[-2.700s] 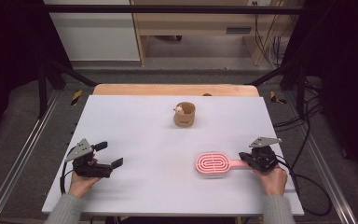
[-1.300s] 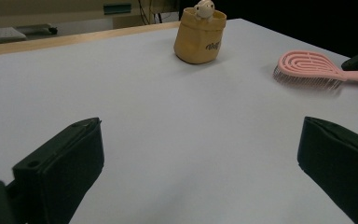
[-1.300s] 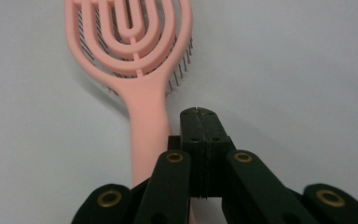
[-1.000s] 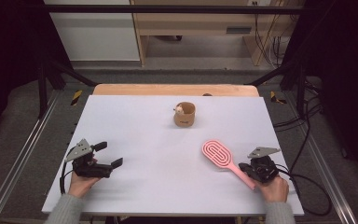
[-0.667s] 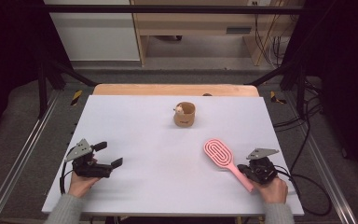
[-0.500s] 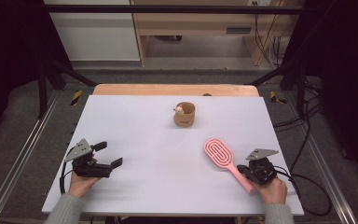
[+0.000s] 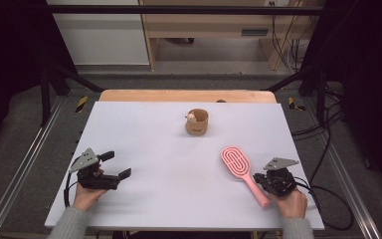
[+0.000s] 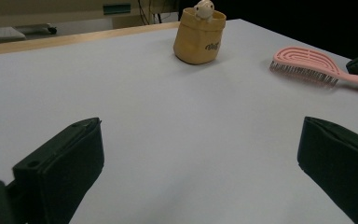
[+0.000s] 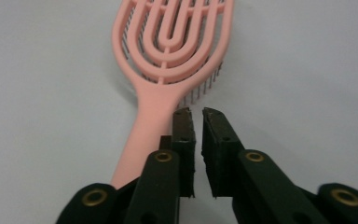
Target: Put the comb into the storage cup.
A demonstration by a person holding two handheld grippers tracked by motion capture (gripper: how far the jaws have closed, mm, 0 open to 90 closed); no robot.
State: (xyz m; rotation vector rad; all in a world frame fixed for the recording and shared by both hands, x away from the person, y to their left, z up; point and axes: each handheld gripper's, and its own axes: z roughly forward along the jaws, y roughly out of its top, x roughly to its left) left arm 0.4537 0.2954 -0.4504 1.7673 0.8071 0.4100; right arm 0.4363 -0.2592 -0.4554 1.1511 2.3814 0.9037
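Two claws rest on the white counter [image 7: 179, 149]. The right claw [image 9: 196, 116] has just been opening to a narrow slit, nothing between its jaws; the pink hairbrush [image 9: 168, 60] lies flat, its handle just beside them. The left claw [image 7: 118, 165] gapes wide, empty.

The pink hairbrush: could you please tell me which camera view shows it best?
The right gripper view: the pink hairbrush is close up, its looped slots, bristles and handle plain. The high view shows the whole brush lying on the table, but small. The left gripper view shows it side-on, far off, bristles down.
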